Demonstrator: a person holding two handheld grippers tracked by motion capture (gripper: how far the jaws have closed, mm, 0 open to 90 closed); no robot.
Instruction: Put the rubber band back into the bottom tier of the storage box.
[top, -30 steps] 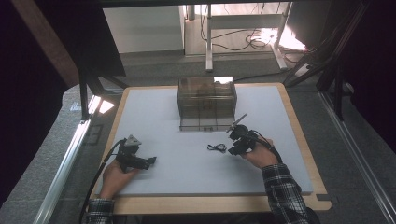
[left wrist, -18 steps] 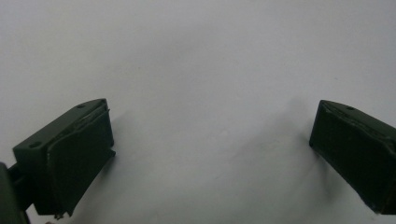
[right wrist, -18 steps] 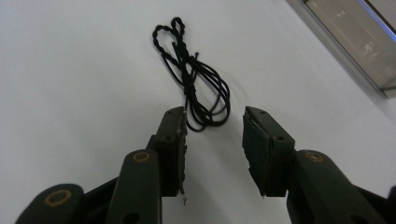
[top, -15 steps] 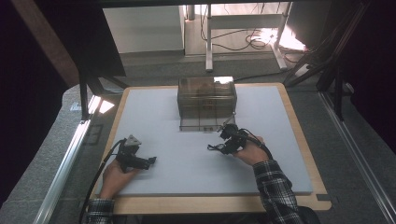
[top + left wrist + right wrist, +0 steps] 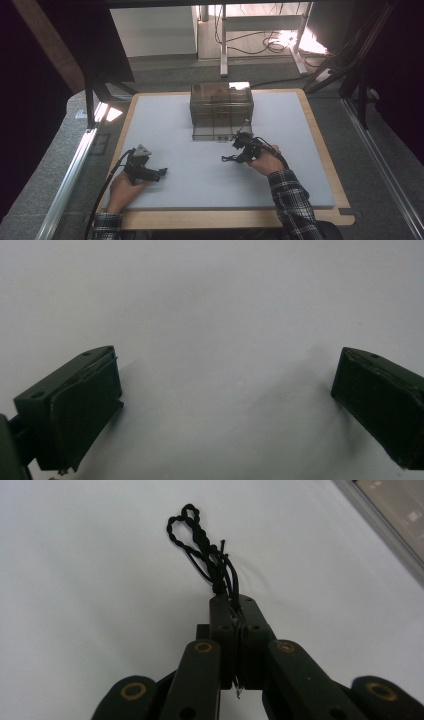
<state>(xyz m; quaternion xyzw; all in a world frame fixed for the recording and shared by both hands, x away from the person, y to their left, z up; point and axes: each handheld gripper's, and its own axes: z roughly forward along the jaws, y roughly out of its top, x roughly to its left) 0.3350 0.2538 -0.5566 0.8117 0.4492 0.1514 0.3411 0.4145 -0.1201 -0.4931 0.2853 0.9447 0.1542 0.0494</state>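
- Pinching a black twisted cord (image 5: 202, 545) between the clenched fingers (image 5: 220, 630) of the right gripper (image 5: 239, 150), with the cord's looped end sticking out just beyond the fingertips over the pale mat (image 5: 200, 185).
- Trailing a few loose strands beside the loop, close against the fingertips, in the right gripper view.
- Showing the same cord (image 5: 228, 158) in the high view as a small dark tangle at the fingertips, on or just above the mat; cannot tell which.
- Holding the right gripper in the right hand (image 5: 265, 162), with a plaid sleeve (image 5: 292, 200) behind it.
- Sitting just beyond the right fingers, a clear brownish plastic box (image 5: 221, 110) on the far part of the mat, apart from the cord.
- Spreading the left gripper (image 5: 150, 172) wide, its fingers (image 5: 85, 405) released and gripping nothing, with bare mat between them.
- Resting low over the mat in the left hand (image 5: 125, 187), well apart from the right gripper and the cord.
- Lying under the mat, a wooden desk (image 5: 320, 130) showing as a rim around it.
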